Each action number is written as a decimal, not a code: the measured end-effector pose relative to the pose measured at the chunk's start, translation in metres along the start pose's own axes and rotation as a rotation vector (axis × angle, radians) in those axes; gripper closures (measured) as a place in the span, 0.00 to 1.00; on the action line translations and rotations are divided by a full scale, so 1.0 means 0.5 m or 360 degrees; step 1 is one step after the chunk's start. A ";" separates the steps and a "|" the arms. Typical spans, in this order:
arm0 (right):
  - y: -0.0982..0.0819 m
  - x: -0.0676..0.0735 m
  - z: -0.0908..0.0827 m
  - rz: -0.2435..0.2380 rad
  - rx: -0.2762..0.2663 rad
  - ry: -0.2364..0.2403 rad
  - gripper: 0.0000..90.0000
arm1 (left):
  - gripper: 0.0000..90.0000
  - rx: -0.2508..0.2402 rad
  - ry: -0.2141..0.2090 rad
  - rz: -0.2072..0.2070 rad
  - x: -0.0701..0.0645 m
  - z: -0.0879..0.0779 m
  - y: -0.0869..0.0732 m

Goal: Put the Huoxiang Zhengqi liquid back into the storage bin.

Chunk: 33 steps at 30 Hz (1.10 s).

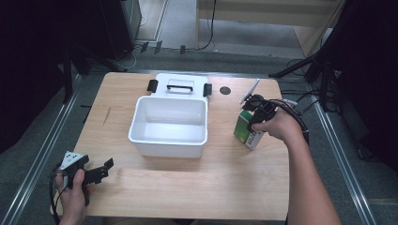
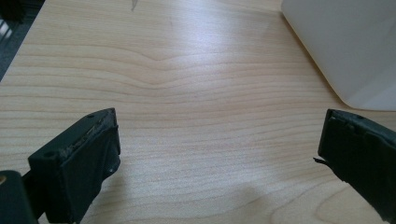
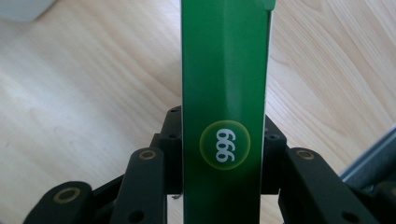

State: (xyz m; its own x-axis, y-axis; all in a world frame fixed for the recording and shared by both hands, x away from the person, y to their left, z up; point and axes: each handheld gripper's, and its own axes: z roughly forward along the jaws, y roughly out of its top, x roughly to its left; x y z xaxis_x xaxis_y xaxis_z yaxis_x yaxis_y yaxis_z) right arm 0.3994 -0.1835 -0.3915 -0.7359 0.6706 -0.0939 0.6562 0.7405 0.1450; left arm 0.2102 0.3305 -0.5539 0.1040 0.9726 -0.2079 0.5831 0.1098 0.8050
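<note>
A green and white carton (image 1: 247, 131) marked "999" lies on the right side of the wooden table (image 1: 187, 183). My right gripper (image 1: 256, 123) comes down on it from above, jaws shut against the two sides of the green carton (image 3: 224, 93). An open white plastic box (image 1: 169, 125) stands at the table's middle, its lid with a black handle (image 1: 180, 87) lying behind it. My left gripper (image 1: 104, 169) rests near the front left corner, jaws wide open over bare wood. In the left gripper view the left gripper (image 2: 217, 154) has nothing between its jaws, and the white box's corner (image 2: 345, 46) shows at top right.
A small black round disc (image 1: 225, 90) lies at the back of the table, right of the lid. A thin white strip (image 1: 249, 91) leans near the right gripper's cables. Metal rails run along both sides of the table, with dark stands beyond.
</note>
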 end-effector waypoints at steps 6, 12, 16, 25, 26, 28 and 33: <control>-0.004 0.015 -0.018 -0.0227 -0.0105 0.0033 0.71 | 0.00 0.0000 -0.0002 -0.0001 0.000 0.000 0.000; -0.001 0.031 -0.047 -0.0349 -0.0179 0.0087 0.72 | 0.00 -0.0004 0.0000 -0.0001 0.000 0.001 0.000; 0.006 0.043 -0.080 -0.0416 -0.0183 0.0111 0.71 | 0.00 -0.0002 0.0000 -0.0002 0.000 0.001 0.000; 0.025 0.066 -0.144 -0.0534 -0.0211 0.0114 0.71 | 0.00 0.0002 -0.0001 0.0001 0.000 0.000 0.000; 0.025 0.066 -0.144 -0.0534 -0.0211 0.0114 0.71 | 0.00 0.0002 -0.0001 0.0001 0.000 0.000 0.000; 0.032 0.072 -0.163 -0.0559 -0.0225 0.0117 0.71 | 0.00 0.0002 -0.0001 0.0001 0.000 0.000 0.000; 0.054 0.087 -0.202 -0.0616 -0.0244 0.0101 0.71 | 0.00 0.0007 -0.0002 0.0007 0.000 0.000 0.001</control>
State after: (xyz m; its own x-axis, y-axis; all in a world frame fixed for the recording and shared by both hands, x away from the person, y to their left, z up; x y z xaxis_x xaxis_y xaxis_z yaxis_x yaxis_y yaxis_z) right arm 0.3682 -0.1391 -0.2922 -0.9352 0.3367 -0.1097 0.3006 0.9186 0.2565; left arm 0.2105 0.3306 -0.5538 0.1077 0.9728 -0.2050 0.5862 0.1044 0.8034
